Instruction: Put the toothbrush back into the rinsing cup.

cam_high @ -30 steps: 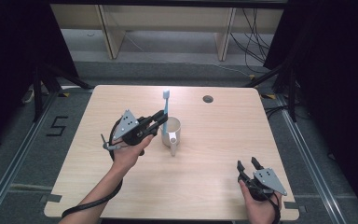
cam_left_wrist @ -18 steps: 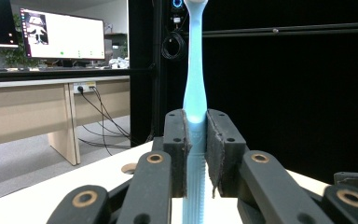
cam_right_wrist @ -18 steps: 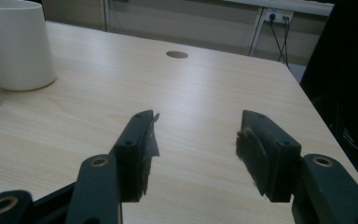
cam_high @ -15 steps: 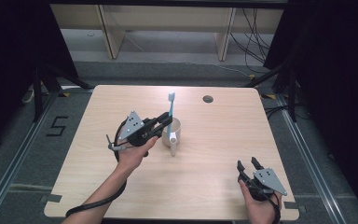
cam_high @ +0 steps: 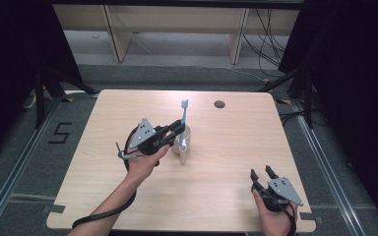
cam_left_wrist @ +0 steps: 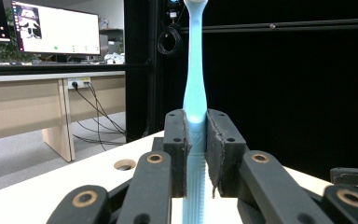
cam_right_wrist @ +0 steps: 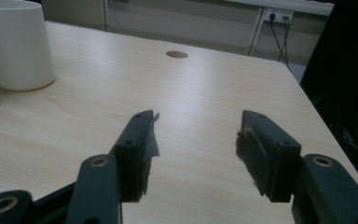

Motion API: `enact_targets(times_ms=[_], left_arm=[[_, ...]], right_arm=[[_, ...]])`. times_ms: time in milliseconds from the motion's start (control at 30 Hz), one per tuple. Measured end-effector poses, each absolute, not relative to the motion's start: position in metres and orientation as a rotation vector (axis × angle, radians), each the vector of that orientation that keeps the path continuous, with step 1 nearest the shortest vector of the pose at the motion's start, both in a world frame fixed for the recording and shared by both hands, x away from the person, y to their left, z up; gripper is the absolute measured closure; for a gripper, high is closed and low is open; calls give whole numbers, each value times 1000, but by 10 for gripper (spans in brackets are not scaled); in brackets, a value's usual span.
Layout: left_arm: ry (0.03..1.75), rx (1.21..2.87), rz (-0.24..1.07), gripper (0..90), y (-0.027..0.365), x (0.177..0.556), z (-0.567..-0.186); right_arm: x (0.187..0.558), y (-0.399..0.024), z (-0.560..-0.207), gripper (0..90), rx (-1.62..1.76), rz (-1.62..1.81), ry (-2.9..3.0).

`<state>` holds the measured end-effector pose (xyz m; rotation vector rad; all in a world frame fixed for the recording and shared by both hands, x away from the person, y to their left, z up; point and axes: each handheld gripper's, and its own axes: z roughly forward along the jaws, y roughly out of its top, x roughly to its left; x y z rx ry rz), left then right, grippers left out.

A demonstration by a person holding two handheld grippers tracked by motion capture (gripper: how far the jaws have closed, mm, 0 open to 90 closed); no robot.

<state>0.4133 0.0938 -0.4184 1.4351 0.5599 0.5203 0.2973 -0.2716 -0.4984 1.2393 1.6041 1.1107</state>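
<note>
So the left gripper (cam_left_wrist: pixel 196 154) has its pads squeezed tight on a blue toothbrush (cam_left_wrist: pixel 195 93), held straight up, right over the white mug (cam_high: pixel 182 140). Pick-up is done; it's not dropped in yet. Right gripper (cam_right_wrist: pixel 196 154) sits w/ jaws wide, holding nothing, near the table's (cam_high: pixel 236 196) front edge.

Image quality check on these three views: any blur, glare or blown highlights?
High view: even light, table sharp, surroundings fall to near black. Left gripper view: the toothbrush glows pale and overexposed just above the left tool, the monitor behind is blown white, the right half is black curtain. Right gripper view: soft overall, the right tool near the lens is blurred, the mug reads slightly washed out.
</note>
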Motion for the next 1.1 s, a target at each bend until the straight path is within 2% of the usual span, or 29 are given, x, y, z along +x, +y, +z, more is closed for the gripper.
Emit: enact_targets(times_ms=[1100], left_arm=[[575, 1472, 497, 780, 82, 416, -432]], right_arm=[[298, -273, -498, 465, 1224, 1122, 1608]])
